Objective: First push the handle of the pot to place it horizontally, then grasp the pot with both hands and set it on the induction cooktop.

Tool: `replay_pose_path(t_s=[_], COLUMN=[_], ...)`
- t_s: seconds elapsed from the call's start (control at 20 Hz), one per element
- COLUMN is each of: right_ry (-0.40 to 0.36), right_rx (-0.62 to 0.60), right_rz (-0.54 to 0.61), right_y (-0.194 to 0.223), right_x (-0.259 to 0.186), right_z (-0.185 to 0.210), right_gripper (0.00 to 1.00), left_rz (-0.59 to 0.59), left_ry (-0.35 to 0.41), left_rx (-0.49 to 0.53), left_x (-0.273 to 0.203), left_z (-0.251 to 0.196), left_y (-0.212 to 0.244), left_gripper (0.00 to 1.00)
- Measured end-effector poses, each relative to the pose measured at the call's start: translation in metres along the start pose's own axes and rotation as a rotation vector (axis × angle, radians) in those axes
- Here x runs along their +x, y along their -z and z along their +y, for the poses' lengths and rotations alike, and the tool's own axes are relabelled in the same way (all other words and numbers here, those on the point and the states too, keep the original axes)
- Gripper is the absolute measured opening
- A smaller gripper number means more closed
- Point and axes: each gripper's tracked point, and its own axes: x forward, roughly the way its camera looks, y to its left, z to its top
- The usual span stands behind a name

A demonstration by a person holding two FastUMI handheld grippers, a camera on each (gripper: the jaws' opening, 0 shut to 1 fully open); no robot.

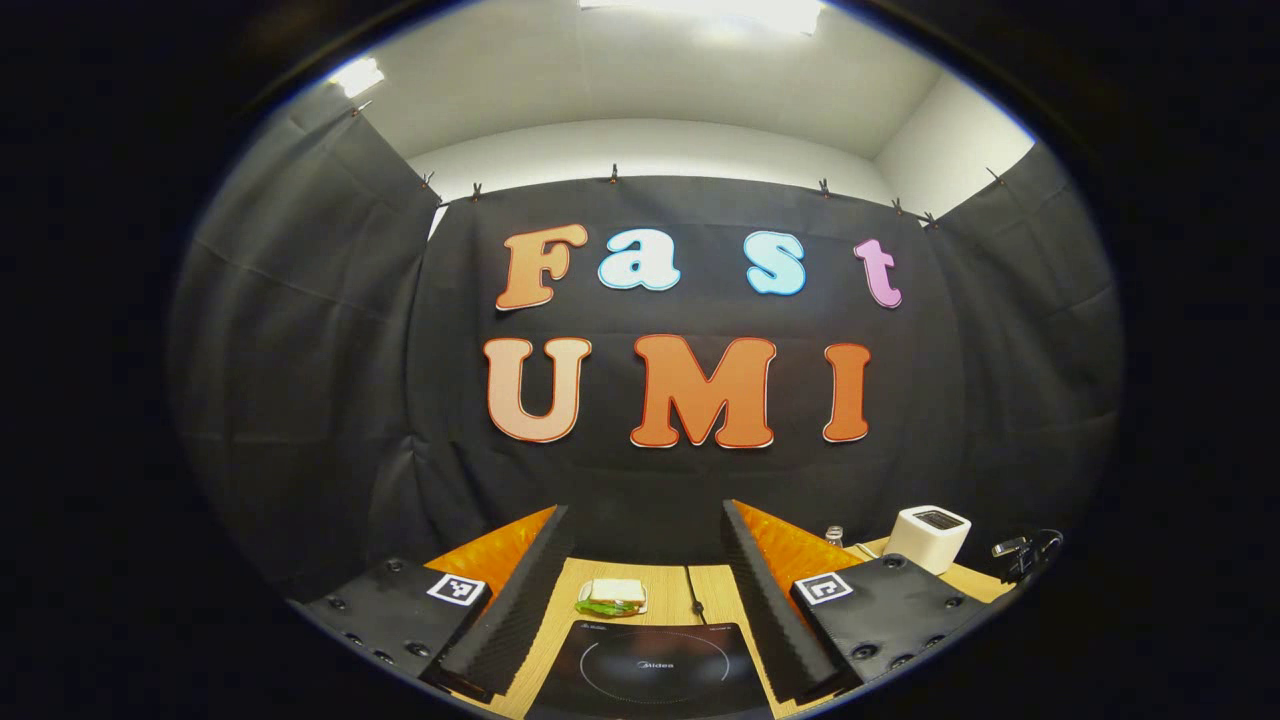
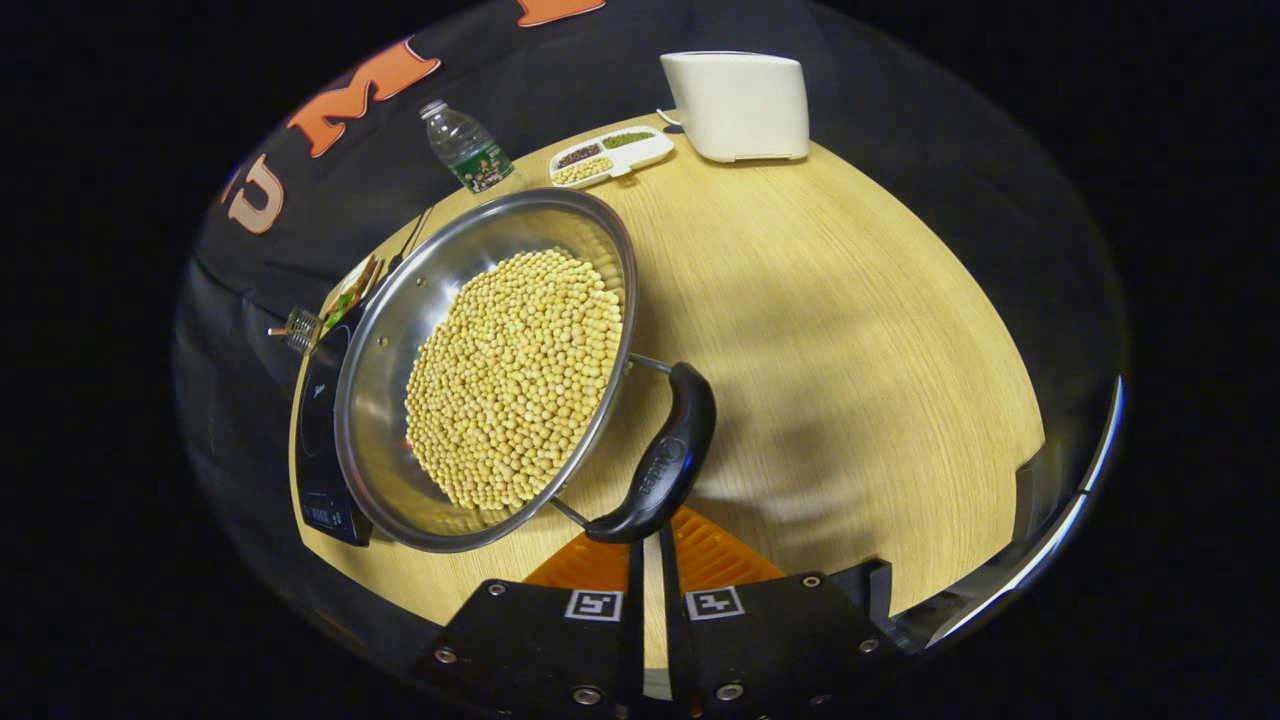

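Note:
A steel pot (image 2: 380, 400) filled with pale yellow beans (image 2: 515, 380) stands on the wooden table (image 2: 850, 330). Its black loop handle (image 2: 668, 455) points toward me in the right gripper view. My right gripper (image 2: 648, 550) is shut, and its tips touch the near end of that handle without gripping it. The black induction cooktop (image 2: 318, 450) lies to the left, partly covered by the pot's rim. In the left gripper view the cooktop (image 1: 650, 665) lies straight below my left gripper (image 1: 645, 510), which is open, holds nothing and faces the back wall.
A white appliance (image 2: 740, 105), a divided snack tray (image 2: 610, 155) and a water bottle (image 2: 465, 148) stand along the far side of the table. A plate with a sandwich (image 1: 612, 597) sits behind the cooktop. The white appliance (image 1: 928, 537) is at the right.

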Motion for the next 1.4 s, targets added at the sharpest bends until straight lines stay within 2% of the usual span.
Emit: replay_pose_path(t_s=[0.15, 0.3, 0.6, 1.1, 1.4], right_ry=[0.042, 0.025, 0.039, 0.093, 0.137], right_rx=[0.025, 0.080, 0.125, 0.109, 0.094], right_rz=[-0.026, -0.038, -0.061, -0.088, -0.108], right_y=[-0.015, -0.028, -0.046, -0.079, -0.109], right_x=[0.001, 0.003, 0.003, 0.013, 0.020], right_z=[-0.013, -0.012, -0.026, -0.038, -0.045], right_gripper=[0.09, 0.09, 0.09, 0.09, 0.09], left_rz=[0.000, 0.006, 0.024, 0.047, 0.096], left_ry=[0.001, 0.010, 0.013, 0.004, 0.018], left_rx=[0.005, 0.007, 0.004, 0.013, 0.010], left_x=[0.002, 0.004, 0.005, 0.003, 0.003], left_z=[-0.001, -0.005, -0.009, -0.006, -0.010], left_y=[-0.001, 0.001, 0.006, 0.012, 0.033], left_gripper=[0.97, 0.96, 0.97, 0.97, 0.96])
